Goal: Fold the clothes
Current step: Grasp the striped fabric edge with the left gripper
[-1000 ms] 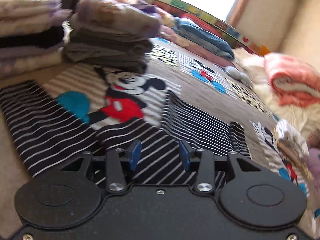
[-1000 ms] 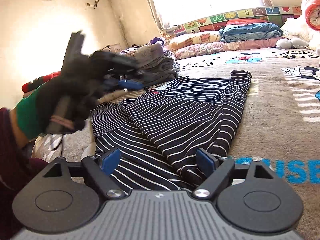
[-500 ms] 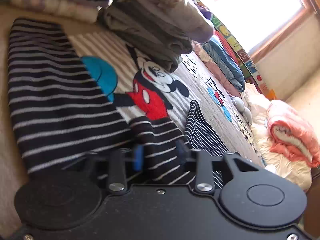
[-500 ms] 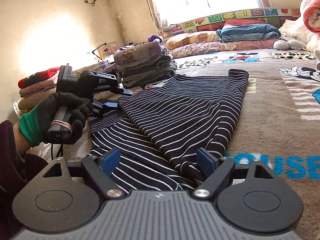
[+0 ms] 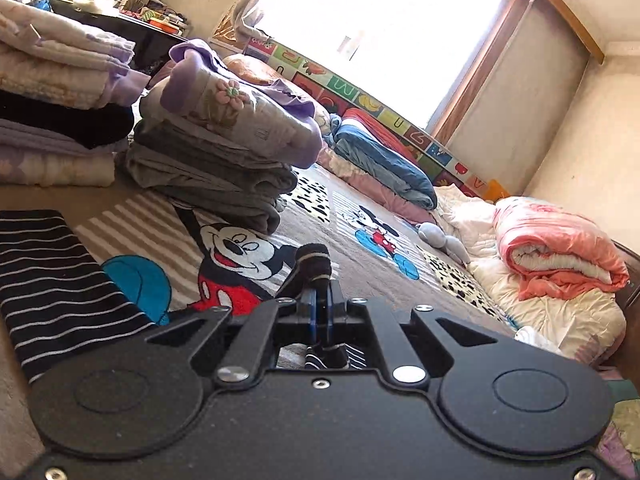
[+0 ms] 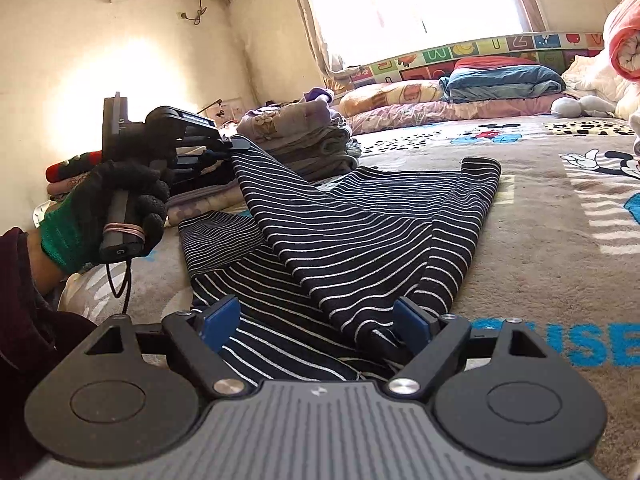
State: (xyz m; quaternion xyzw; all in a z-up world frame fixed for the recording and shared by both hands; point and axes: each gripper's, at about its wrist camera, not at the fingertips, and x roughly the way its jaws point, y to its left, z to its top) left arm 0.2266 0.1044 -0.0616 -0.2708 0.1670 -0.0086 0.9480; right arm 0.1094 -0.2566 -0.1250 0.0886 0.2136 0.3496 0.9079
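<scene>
A black garment with thin white stripes lies on the cartoon-print blanket. My left gripper is shut on a bunched edge of it, and the pinched fabric sticks up past the blue pads. In the right wrist view the left gripper, held by a gloved hand, lifts that corner off the bed so the cloth slopes up to it. My right gripper stands open low over the garment's near end, blue pads either side of the cloth.
Stacks of folded clothes and folded blankets sit at the left back. Pillows and a blue quilt line the window wall. A pink rolled quilt lies at the right.
My left gripper has closed on the striped garment's edge and raised it off the bed. The right gripper has stayed open in the same place.
</scene>
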